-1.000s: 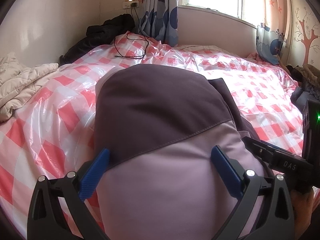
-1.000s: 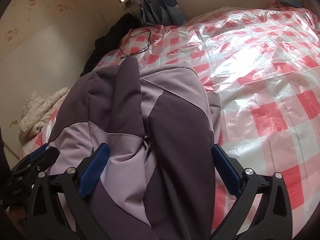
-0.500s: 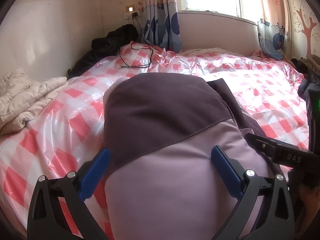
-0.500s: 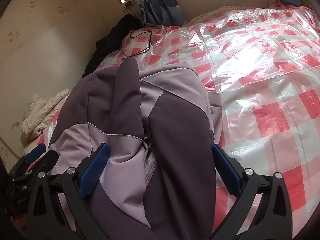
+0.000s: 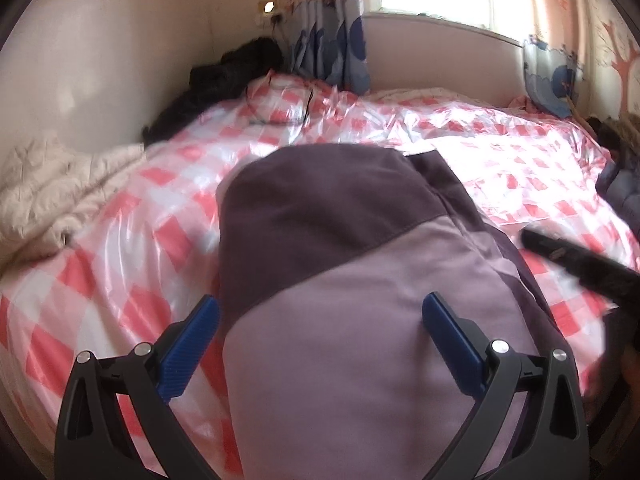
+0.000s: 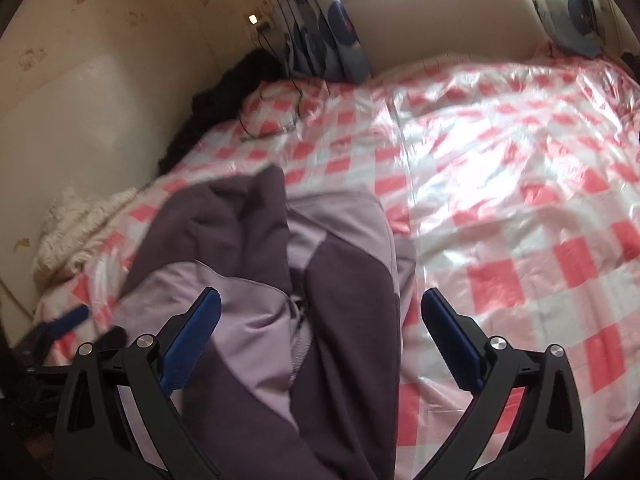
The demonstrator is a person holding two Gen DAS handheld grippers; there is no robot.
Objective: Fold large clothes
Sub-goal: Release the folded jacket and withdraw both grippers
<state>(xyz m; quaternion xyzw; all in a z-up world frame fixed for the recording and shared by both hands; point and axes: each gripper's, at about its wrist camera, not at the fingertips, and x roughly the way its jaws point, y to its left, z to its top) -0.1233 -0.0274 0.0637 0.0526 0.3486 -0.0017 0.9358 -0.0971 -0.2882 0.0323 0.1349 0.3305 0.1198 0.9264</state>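
Two grippers, both with jaws spread wide and gripping nothing. Under and between the left gripper (image 5: 320, 332) fingers lies one purple and lilac jacket (image 5: 352, 280), spread on the bed's one checked plastic sheet (image 5: 120, 248); the right gripper (image 6: 320, 328) hangs over its near end too. Left of both, one cream quilt (image 5: 44, 192). Beyond, one black garment (image 6: 224, 92), one cable (image 6: 272, 120), two curtains (image 5: 332, 52).
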